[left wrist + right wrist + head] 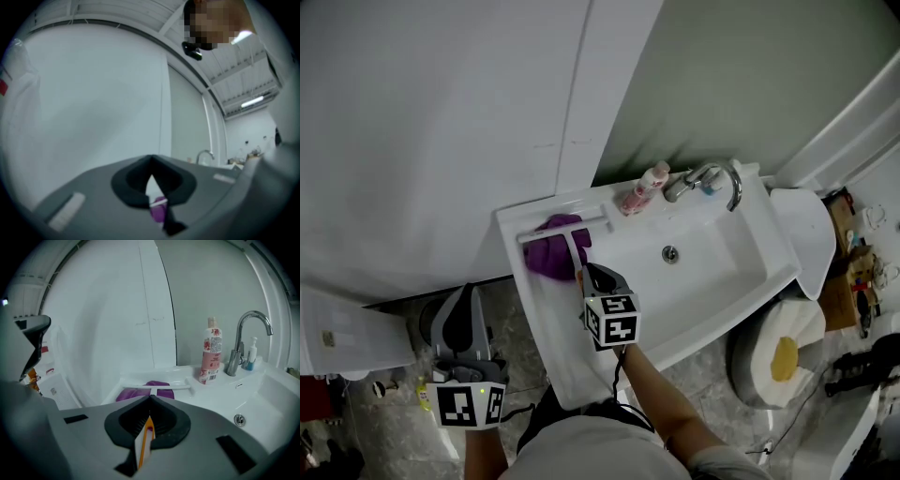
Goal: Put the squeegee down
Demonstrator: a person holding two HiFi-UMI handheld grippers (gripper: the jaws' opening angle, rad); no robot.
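A white T-shaped squeegee (564, 230) (157, 388) lies on a purple cloth (551, 258) (131, 393) at the left end of the white sink (712, 272). My right gripper (587, 271) (150, 398) hovers just in front of the squeegee's handle, shut, tips meeting with nothing between them. A white and orange sliver shows through the slit under its jaws. My left gripper (469, 292) (151, 159) is off the sink's left side over the floor, shut and empty. A bit of the purple cloth (158, 209) shows through its slit.
A pink soap bottle (639, 192) (211, 352) and a chrome faucet (712, 178) (248, 333) stand at the sink's back rim. A white wall panel rises behind. A round white fixture (783, 352) sits right of the sink, and a white box (347, 337) stands at the far left.
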